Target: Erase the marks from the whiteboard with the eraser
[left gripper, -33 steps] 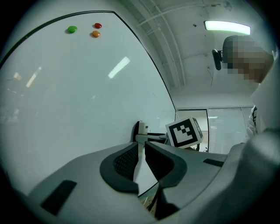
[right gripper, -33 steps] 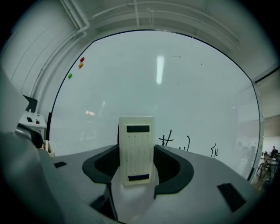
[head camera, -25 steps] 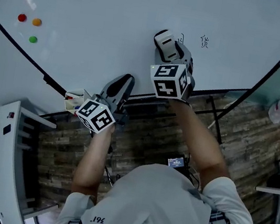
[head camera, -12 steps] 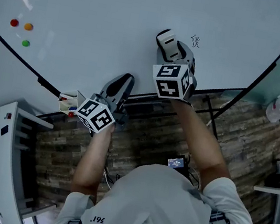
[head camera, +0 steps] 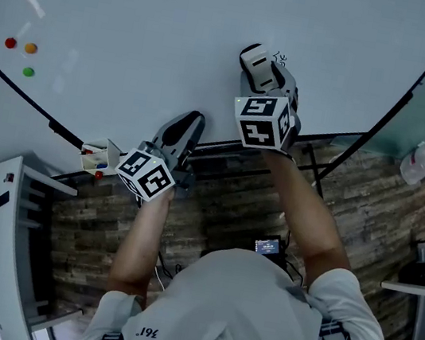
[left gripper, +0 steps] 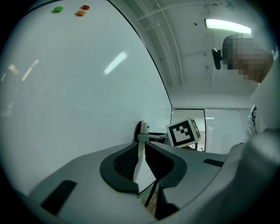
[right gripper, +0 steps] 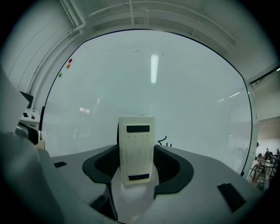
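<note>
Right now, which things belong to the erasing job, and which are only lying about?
Job: eraser, held in the right gripper; whiteboard; black mark beside the eraser.
Lying about: three magnets; bottle; marker box.

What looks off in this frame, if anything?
Nothing stands out. The right gripper holds the eraser upright at the whiteboard, beside a small black mark not yet wiped. The left gripper is shut and empty, low by the board's bottom edge.
</note>
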Available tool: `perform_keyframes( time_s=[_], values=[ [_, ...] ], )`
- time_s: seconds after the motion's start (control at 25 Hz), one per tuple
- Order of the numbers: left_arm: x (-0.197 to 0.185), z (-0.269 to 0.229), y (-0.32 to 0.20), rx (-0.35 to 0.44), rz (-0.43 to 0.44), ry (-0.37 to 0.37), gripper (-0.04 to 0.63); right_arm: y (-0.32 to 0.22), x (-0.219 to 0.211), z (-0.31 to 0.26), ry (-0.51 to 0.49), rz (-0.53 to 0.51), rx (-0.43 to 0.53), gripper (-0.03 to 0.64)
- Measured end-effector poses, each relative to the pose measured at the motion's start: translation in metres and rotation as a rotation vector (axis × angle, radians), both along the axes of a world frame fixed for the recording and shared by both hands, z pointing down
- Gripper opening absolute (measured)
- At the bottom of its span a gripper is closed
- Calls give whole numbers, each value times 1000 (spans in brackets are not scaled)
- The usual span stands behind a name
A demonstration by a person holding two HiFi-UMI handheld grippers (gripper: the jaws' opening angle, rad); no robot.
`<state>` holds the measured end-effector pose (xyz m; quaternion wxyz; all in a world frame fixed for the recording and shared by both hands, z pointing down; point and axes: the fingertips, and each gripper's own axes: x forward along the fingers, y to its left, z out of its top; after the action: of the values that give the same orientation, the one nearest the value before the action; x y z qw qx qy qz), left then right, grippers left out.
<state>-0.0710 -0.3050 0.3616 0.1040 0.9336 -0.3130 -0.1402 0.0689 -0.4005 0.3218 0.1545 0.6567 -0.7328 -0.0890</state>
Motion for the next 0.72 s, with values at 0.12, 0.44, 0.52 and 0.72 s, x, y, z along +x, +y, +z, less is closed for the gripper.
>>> perform_keyframes(
  time_s=[0.12, 0.44, 0.52, 0.72],
  values=[
    [5, 1, -2, -1, -3, -2, 38, -1, 7, 0, 1, 0, 3, 253],
    [17, -1, -4, 3, -8, -9, 38, -1, 22, 0, -5, -5, 9, 255],
    [20, -1, -4, 5, -9, -11, 38, -1, 29, 0, -9, 0, 11, 255],
    [28, -1, -4, 6, -4, -18, 38, 0, 45, 0, -15, 10, 12, 255]
  ],
)
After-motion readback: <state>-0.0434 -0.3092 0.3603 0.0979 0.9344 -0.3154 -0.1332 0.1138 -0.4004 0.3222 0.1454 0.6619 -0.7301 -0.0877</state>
